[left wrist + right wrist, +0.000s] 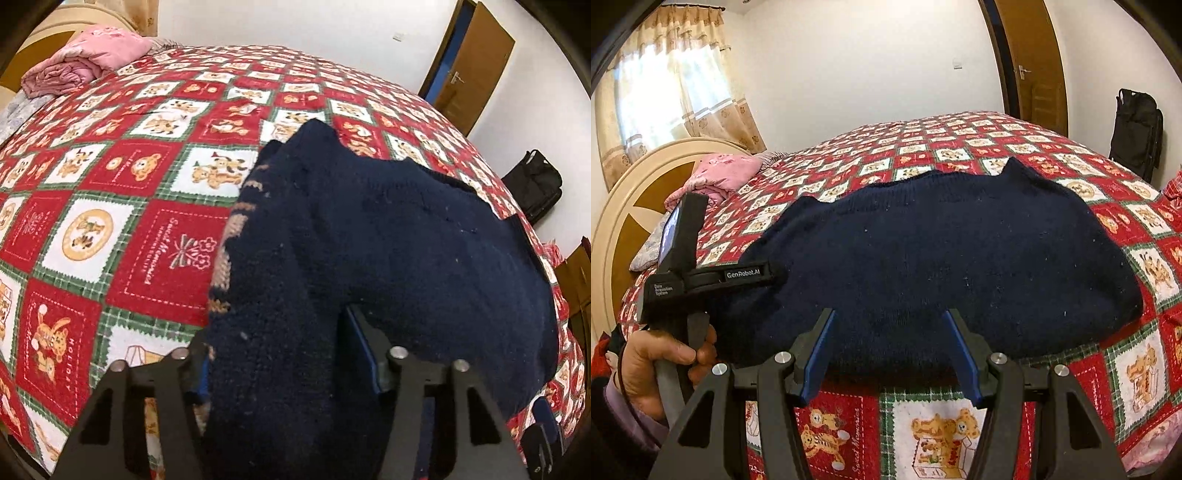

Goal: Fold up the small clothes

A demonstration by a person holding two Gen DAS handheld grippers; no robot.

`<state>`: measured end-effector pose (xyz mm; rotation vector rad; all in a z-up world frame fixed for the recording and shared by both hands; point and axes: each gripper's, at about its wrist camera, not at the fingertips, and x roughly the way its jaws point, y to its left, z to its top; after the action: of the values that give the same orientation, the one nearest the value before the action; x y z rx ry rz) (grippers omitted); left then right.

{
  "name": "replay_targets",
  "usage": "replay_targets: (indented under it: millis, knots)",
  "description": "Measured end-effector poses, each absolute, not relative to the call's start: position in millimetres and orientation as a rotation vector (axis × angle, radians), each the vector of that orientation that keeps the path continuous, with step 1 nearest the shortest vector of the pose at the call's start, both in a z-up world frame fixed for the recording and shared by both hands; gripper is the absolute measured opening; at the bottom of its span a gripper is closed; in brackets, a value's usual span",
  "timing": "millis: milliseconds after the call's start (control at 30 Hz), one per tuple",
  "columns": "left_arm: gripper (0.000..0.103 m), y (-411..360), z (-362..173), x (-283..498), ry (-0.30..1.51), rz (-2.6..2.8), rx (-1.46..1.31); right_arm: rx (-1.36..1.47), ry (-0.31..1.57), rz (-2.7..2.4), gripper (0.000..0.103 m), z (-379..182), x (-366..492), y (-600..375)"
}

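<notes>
A small navy knitted sweater (942, 251) lies on the bed, folded, with a patterned band showing along its left edge in the left wrist view (388, 240). My left gripper (277, 354) has its jaws apart, with a thick fold of the sweater bunched between and over them; its fingers are mostly hidden by the cloth. It also shows in the right wrist view (701, 280), held in a hand at the sweater's left end. My right gripper (888, 325) is open, its blue-padded fingers (960, 350) at the sweater's near edge, holding nothing.
The bed has a red, white and green teddy-bear quilt (923, 424). A folded pink blanket (88, 55) lies by the headboard (624, 206). A black bag (1137, 129) stands at the wall by a wooden door (1030, 55).
</notes>
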<state>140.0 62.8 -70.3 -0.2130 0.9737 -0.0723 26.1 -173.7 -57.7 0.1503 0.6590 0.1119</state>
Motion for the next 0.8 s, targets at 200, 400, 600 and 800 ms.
replay_targets:
  millis: [200, 400, 600, 800]
  knots:
    - [0.046, 59.3, -68.5, 138.2, 0.957, -0.070, -0.198, 0.172, 0.672, 0.115, 0.060, -63.1, 26.3, -176.8]
    - [0.044, 61.1, -69.5, 137.5, 0.951, -0.074, -0.218, 0.171, 0.675, 0.119, 0.060, -67.1, 26.3, -179.2]
    - [0.036, 59.5, -68.5, 134.9, 0.934, -0.064, -0.216, 0.177, 0.691, 0.109, 0.060, -71.2, 28.6, -180.9]
    - [0.029, 67.2, -68.9, 134.3, 0.927, -0.089, -0.261, 0.170, 0.691, 0.114, 0.060, -71.8, 29.6, -178.8]
